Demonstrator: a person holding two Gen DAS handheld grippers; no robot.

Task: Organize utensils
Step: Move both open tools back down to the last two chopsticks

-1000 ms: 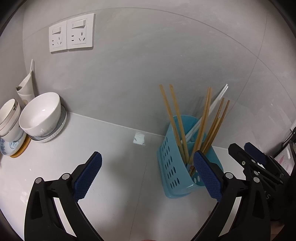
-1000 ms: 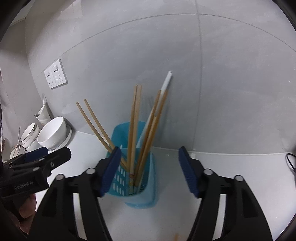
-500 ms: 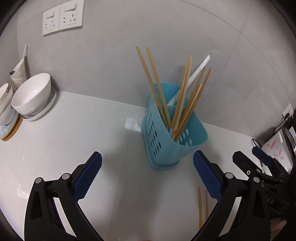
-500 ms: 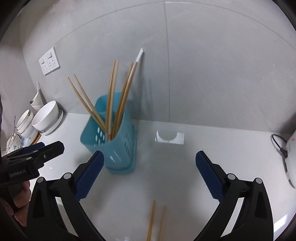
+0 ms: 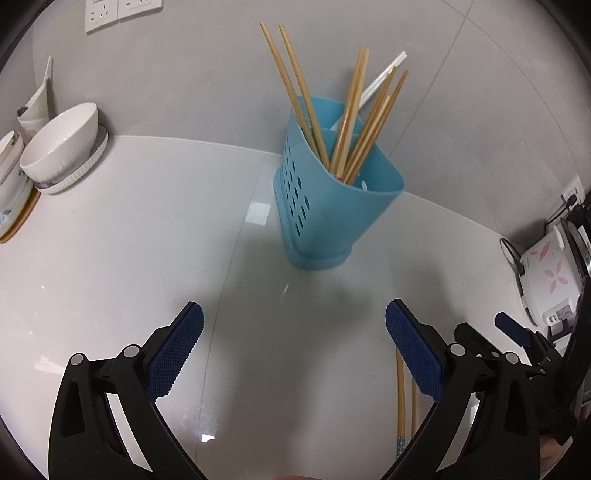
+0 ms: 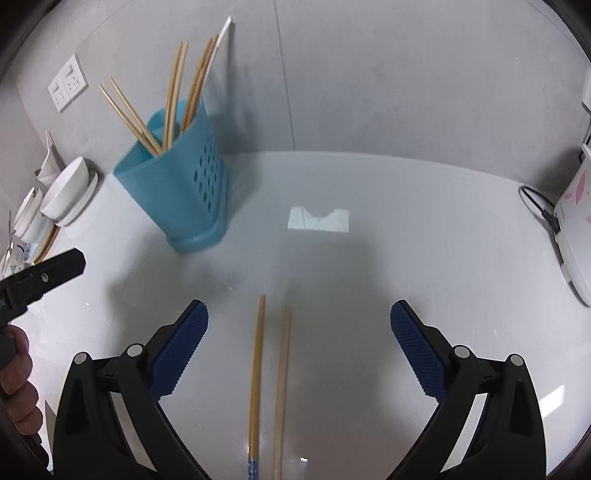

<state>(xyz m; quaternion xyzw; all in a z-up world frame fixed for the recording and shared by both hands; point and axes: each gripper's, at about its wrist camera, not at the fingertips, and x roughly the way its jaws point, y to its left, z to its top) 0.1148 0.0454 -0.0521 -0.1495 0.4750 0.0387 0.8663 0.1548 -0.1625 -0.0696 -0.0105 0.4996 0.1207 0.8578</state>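
A blue perforated utensil holder [image 5: 332, 206] [image 6: 184, 184] stands on the white counter with several wooden chopsticks [image 5: 354, 110] and a white one in it. Two loose chopsticks [image 6: 267, 376] lie flat on the counter, pointing away from me, between the wide-apart jaws of my right gripper [image 6: 297, 343], which touches neither. In the left wrist view these chopsticks [image 5: 400, 398] show just behind the right finger. My left gripper [image 5: 293, 343] is open over bare counter in front of the holder. The right gripper's tip [image 5: 511, 326] shows at the lower right there.
White bowls [image 5: 59, 147] and stacked dishes sit at the far left by the wall. A white appliance with pink flowers [image 5: 546, 280] and its cord stand at the right. Wall sockets [image 5: 118, 9] are above. A hand [image 6: 14, 391] holds the left gripper's handle.
Both grippers have tilted downward and drawn back from the holder. The right gripper's jaws widened. The two loose chopsticks came into view and now lie between the right jaws.
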